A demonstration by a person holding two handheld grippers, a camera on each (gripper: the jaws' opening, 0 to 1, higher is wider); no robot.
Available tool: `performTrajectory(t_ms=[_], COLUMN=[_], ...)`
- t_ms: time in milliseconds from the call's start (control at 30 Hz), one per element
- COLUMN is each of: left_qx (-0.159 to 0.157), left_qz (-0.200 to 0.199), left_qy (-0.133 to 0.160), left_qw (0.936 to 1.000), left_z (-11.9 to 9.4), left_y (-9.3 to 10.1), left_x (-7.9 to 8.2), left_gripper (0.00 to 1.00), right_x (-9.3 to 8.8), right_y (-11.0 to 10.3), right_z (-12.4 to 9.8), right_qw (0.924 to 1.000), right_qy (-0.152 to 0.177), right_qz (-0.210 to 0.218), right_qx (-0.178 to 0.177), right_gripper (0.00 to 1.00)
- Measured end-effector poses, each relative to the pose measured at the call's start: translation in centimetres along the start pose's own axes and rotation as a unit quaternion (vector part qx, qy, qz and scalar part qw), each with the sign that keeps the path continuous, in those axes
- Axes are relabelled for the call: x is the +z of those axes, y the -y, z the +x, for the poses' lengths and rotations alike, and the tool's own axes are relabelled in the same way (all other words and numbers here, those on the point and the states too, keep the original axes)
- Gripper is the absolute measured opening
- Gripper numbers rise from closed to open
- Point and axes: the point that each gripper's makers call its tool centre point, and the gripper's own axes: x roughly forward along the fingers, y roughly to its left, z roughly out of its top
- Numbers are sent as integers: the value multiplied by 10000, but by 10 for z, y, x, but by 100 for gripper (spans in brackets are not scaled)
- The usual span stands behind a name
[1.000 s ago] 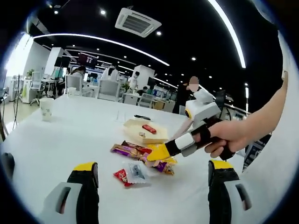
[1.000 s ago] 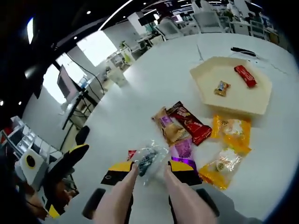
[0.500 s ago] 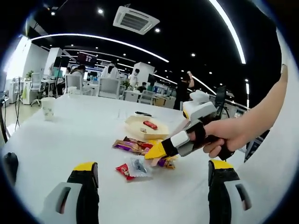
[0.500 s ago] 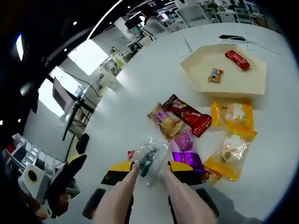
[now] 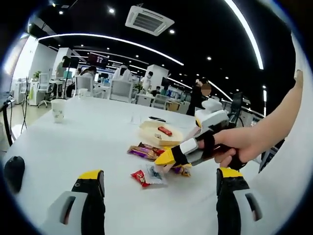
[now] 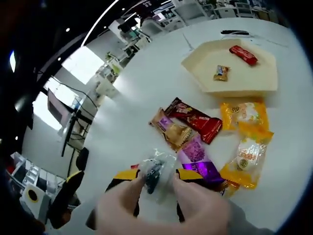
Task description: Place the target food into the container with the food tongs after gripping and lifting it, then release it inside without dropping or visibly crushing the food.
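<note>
So right gripper [image 6: 155,177] has its tong fingers clenched on the clear-wrapped snack [image 6: 155,169], just off the table [image 6: 142,98]. Left gripper [image 5: 159,205] fingers released, idle. Grip step looks done; next it needs lifting gently past the loose snacks to the beige hexagonal tray [image 6: 254,81].

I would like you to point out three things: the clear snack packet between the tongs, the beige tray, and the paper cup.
clear snack packet [image 6: 155,171], right gripper view, on its dark contents.
beige tray [image 6: 259,73], right gripper view, on a bare part of its floor.
paper cup [image 5: 58,109], left gripper view, on the middle of its side.
</note>
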Motion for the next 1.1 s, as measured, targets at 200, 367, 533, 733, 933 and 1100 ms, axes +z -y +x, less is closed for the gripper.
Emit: performTrajectory(t_ms=[200,367,533,733,933,1100], left_qx=[-105,-106,-135,-183,-174,-286], left_qz=[53,-2,-127,-156,-256,-111], left_qy=[12,86,56,32,62,-85], left_qw=[9999,9999,9998,9997,9995,9995], left_z=[5,7,9,7,6,10], left_y=[4,3,6,8,-2,-6], left_x=[3,4,-2,-6,-8,-2], left_gripper=[94,94,94,94,93,93], right_x=[1,-9,-13,-12,-13,-14], right_y=[-7,-27,-41,-40,-44,-44], right_z=[5,11,16,20,22,21], right_qw=[9959,9860,9749,9774,9758,9735], right_qy=[-25,-44,-20,-205,-312,-360], right_qz=[-838,-1651,-2215,-2106,-2161,-2255], right_qx=[-350,-239,-203,-12,92,125], right_gripper=[27,28,25,22,19,17])
